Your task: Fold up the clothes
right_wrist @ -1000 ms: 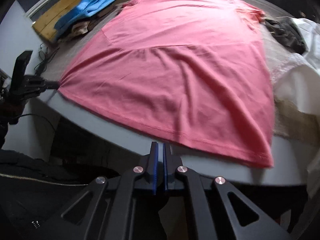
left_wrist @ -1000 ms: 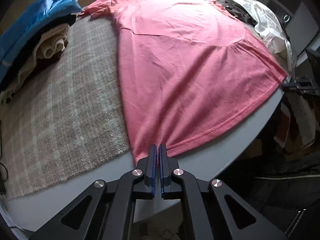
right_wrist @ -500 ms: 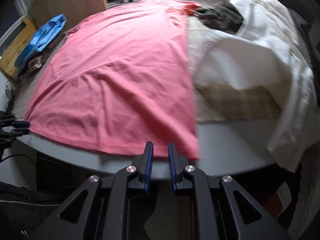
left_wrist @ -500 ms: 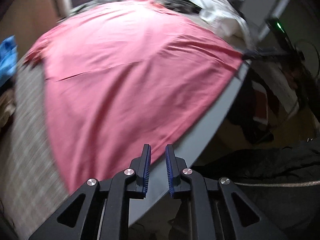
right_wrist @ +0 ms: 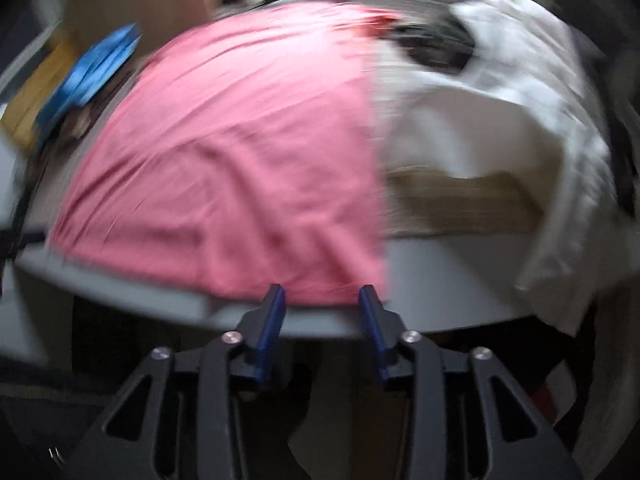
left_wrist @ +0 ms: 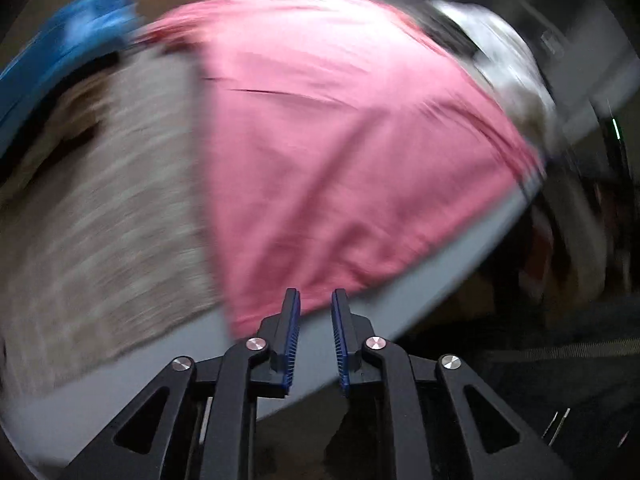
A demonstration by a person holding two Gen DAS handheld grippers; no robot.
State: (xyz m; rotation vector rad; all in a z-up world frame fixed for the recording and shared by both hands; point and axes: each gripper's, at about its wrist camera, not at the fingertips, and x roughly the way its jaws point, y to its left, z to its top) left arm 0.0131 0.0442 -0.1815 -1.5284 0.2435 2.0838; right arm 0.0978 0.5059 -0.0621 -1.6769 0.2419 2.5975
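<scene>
Pink T-shirt (left_wrist: 340, 152): spread flat on table (left_wrist: 460, 256), hem at near edge. Left gripper (left_wrist: 315, 316): narrow gap, nothing between. Right gripper (right_wrist: 322, 308): jaws just widening, nothing held.

A blue pile (left_wrist: 68, 48) is sitting left of the pink shirt (left_wrist: 340, 152), white clothes (right_wrist: 520, 120) right. The grey table edge (right_wrist: 448, 280) is lying bare.

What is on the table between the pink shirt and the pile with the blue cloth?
A beige checked mat covers that stretch, seen in the left wrist view, between the pink shirt and the blue cloth.
</scene>
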